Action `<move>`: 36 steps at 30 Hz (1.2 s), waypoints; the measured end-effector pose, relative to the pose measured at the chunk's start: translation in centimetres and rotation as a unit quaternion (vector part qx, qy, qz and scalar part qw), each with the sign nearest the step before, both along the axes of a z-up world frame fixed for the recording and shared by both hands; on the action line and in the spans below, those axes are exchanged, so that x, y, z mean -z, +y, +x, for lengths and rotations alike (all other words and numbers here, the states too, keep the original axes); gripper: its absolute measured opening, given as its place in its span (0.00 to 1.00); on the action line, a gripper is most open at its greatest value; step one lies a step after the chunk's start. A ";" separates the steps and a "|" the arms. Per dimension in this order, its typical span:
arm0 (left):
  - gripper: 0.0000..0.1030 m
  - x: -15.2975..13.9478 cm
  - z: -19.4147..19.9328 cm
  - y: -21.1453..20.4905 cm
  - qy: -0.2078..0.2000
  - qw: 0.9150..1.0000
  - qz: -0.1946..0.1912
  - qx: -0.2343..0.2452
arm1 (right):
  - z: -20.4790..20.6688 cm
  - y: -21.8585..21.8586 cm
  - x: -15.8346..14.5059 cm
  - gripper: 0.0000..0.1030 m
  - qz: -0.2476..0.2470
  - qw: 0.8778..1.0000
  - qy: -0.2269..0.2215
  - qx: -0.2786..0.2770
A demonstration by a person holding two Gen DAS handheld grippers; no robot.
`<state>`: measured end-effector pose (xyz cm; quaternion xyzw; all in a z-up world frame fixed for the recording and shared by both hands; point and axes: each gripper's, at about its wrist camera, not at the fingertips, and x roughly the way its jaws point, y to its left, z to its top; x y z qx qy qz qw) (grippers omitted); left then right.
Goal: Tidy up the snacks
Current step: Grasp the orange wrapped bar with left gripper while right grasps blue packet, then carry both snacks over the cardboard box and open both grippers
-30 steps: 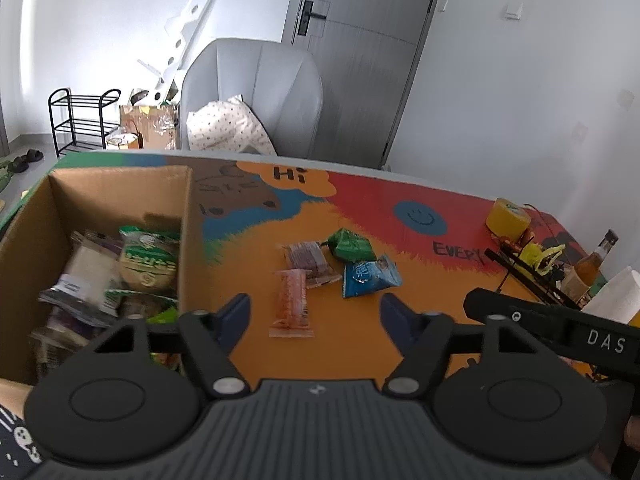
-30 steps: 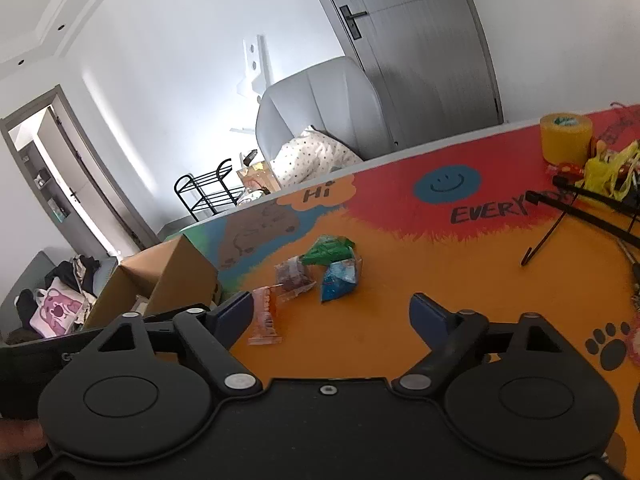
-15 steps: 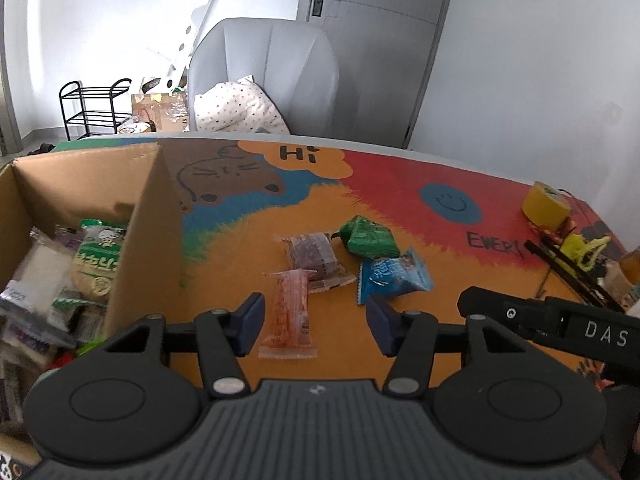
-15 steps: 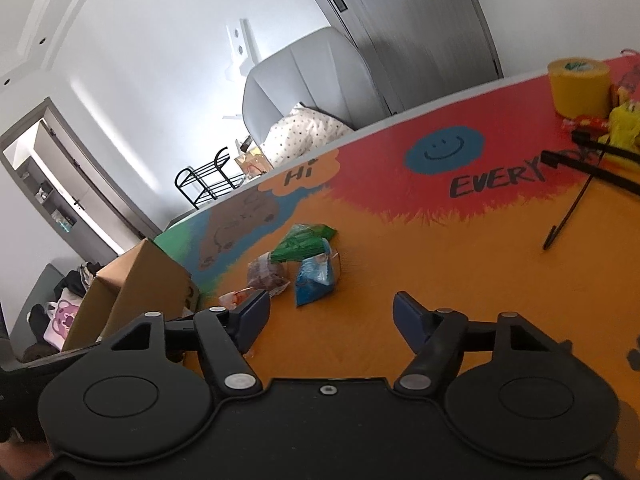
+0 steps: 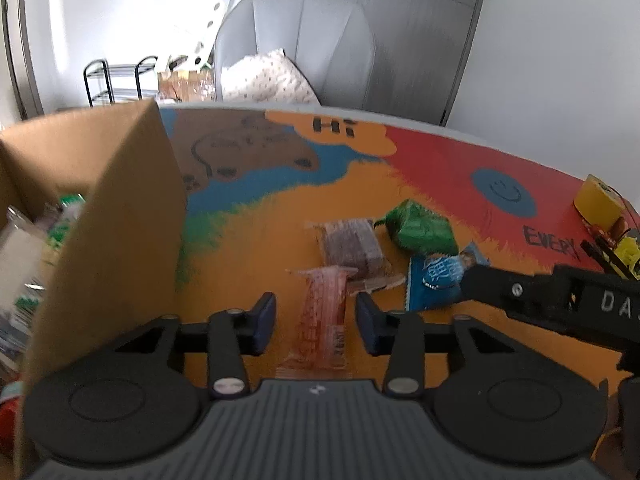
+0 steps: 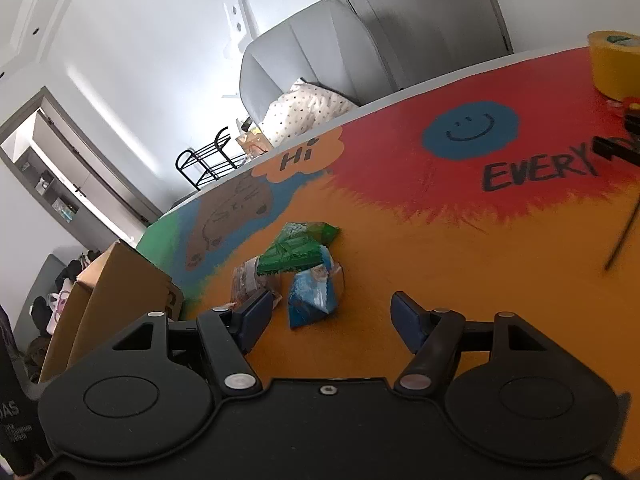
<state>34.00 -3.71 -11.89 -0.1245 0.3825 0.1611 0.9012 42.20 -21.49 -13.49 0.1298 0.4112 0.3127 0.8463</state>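
Several snack packs lie on the colourful table. My left gripper (image 5: 316,322) is open, its fingers on either side of a red stick pack (image 5: 324,328), not closed on it. Beyond lie a brown bar pack (image 5: 352,246), a green pack (image 5: 420,230) and a blue pack (image 5: 438,280). My right gripper (image 6: 332,320) is open and empty, just short of the blue pack (image 6: 310,300); the green pack (image 6: 294,250) and brown pack (image 6: 246,280) lie behind it. A cardboard box (image 5: 116,216) holding snacks stands at the left.
The box wall (image 6: 120,284) stands close to my left gripper's left side. A yellow tape roll (image 6: 614,64) and black rods (image 6: 622,148) sit at the table's right. A grey chair (image 5: 296,48) stands behind the table.
Both grippers have moved forward and down toward the snack pile. The left fingers narrowed and now straddle the red stick pack. The right gripper came up to the blue pack.
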 end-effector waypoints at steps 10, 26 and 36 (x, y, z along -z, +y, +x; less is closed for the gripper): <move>0.19 -0.1 -0.2 0.3 -0.020 1.000 -0.013 -0.001 | 0.9 2.6 0.4 0.45 -0.029 0.999 -0.017 -0.004; 0.18 -2.1 -2.2 -1.0 -0.036 0.998 -0.031 0.032 | -2.8 -0.5 -1.4 0.27 -0.045 0.998 -0.030 0.026; 0.18 -4.2 -4.5 -1.1 -0.053 0.997 -0.030 0.043 | -5.7 -1.4 -4.1 0.27 -0.044 0.997 -0.055 0.039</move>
